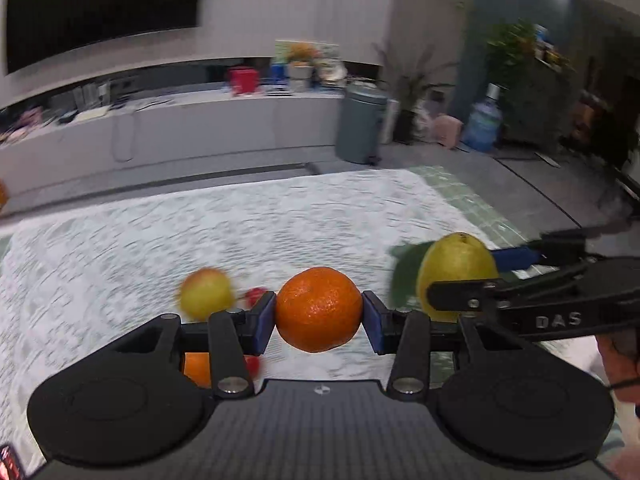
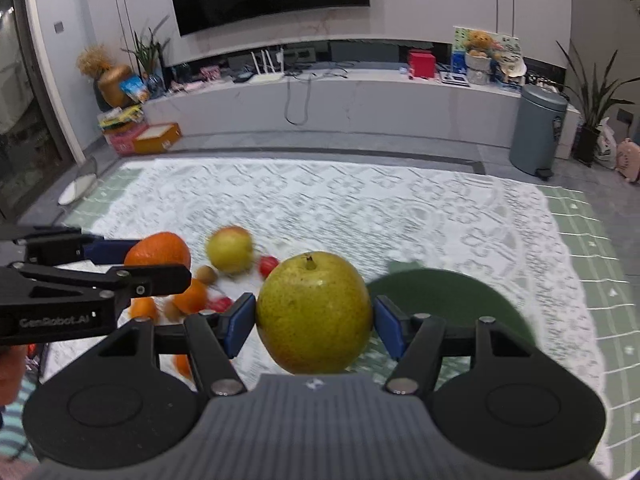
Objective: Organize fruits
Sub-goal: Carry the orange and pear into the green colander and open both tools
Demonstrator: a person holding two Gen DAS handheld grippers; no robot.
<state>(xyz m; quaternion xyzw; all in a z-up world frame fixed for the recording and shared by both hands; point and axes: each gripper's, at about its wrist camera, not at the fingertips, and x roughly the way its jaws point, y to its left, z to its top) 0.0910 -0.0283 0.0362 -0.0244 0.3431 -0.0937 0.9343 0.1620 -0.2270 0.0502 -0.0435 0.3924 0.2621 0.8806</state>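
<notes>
My left gripper [image 1: 319, 316] is shut on an orange [image 1: 319, 309], held above the white lace tablecloth [image 1: 200, 232]. My right gripper [image 2: 315, 318] is shut on a yellow-green pear [image 2: 314, 312], its blue pads [image 2: 239, 322] pressing both sides. Each gripper shows in the other's view: the pear [image 1: 456, 268] at the right in the left wrist view, the orange [image 2: 158, 250] at the left in the right wrist view. On the cloth lie a yellow-red apple [image 2: 230, 249], more oranges [image 2: 192, 294], small red fruits [image 2: 268, 266] and a brown kiwi [image 2: 207, 274]. A dark green plate [image 2: 448, 300] lies beneath the pear's right side.
A grey pedal bin [image 2: 538, 132] stands on the floor beyond the table. A long white TV bench [image 2: 340, 100] with boxes and clutter runs along the far wall under a large screen. A green checked cloth [image 2: 592, 280] shows at the table's right edge.
</notes>
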